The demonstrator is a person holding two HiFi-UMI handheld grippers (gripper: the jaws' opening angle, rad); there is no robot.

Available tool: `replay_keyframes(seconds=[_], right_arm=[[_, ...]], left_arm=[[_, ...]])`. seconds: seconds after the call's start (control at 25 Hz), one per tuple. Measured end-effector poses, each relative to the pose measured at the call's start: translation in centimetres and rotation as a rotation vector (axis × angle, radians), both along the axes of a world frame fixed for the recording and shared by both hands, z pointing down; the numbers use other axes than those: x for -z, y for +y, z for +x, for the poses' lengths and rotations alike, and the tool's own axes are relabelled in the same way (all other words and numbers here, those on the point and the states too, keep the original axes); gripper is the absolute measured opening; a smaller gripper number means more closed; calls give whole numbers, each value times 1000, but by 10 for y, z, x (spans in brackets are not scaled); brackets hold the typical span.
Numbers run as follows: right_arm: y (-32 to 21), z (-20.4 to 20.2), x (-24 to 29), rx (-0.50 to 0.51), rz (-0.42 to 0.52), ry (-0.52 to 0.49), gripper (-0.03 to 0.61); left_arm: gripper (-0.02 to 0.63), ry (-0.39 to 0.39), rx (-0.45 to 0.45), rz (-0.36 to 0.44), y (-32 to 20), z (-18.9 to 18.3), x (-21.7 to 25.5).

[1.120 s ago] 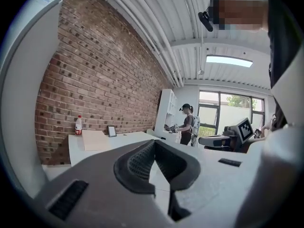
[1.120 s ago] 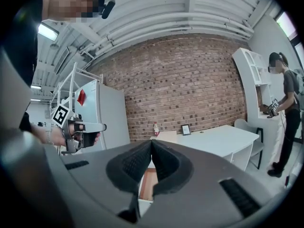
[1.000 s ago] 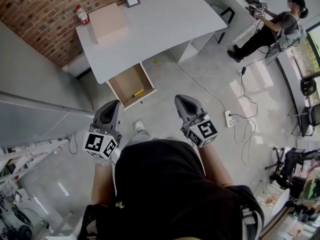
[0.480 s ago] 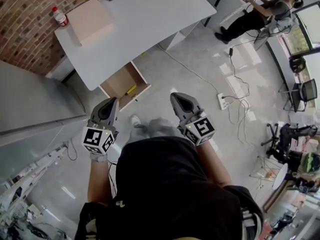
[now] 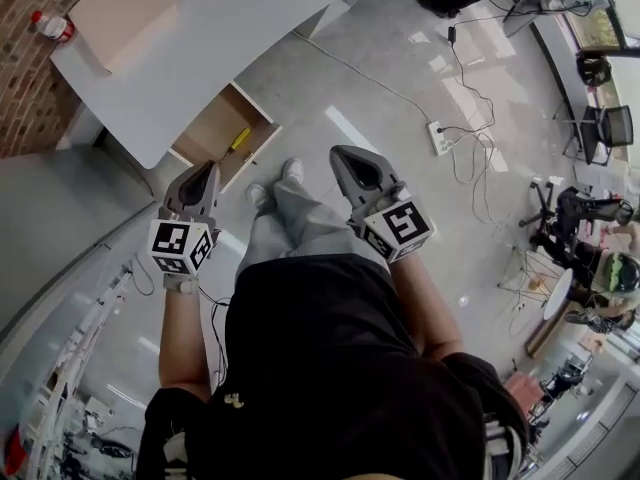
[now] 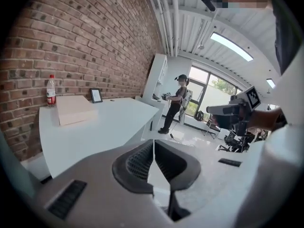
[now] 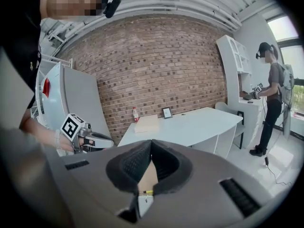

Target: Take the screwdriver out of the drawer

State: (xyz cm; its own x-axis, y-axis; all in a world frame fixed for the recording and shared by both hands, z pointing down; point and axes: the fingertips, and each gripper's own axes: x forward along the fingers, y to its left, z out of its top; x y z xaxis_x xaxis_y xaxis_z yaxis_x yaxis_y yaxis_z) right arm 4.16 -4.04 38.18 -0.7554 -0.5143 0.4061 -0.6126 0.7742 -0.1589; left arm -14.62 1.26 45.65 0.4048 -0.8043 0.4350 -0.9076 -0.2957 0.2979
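A wooden drawer (image 5: 200,128) stands pulled out from under the white desk (image 5: 220,28). In it, near its right front corner, lies a yellow-handled screwdriver (image 5: 238,140). My left gripper (image 5: 205,170) hovers just in front of the drawer, shut and empty. My right gripper (image 5: 340,154) is farther right over the floor, also shut with nothing in it. In the left gripper view the jaws (image 6: 153,141) meet over the desk top. In the right gripper view the closed jaws (image 7: 151,141) frame the drawer, and the screwdriver (image 7: 146,192) shows below them.
A cardboard box (image 5: 125,13) and a red-capped bottle (image 5: 50,25) stand on the desk. The person's feet (image 5: 272,186) are on the floor by the drawer. A power strip (image 5: 440,136) with cables lies to the right. Another person (image 7: 270,103) stands by a far shelf.
The head view has tipped down and closer, so the desk and drawer slid to the upper left. Both grippers dropped lower toward the drawer. Both stayed shut.
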Motion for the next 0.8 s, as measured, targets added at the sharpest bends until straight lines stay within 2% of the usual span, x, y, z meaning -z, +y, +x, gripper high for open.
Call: replay_keyframes(seconds=[0.24, 0.72, 0.8], right_arm=[[-21, 7, -33, -38, -42, 26, 9], [-46, 20, -95, -118, -164, 43, 9], [-44, 22, -107, -118, -187, 49, 9]], left_arm=[[3, -11, -60, -139, -22, 13, -70], [8, -119, -185, -382, -51, 17, -203], [30, -130, -210, -420, -55, 20, -226]])
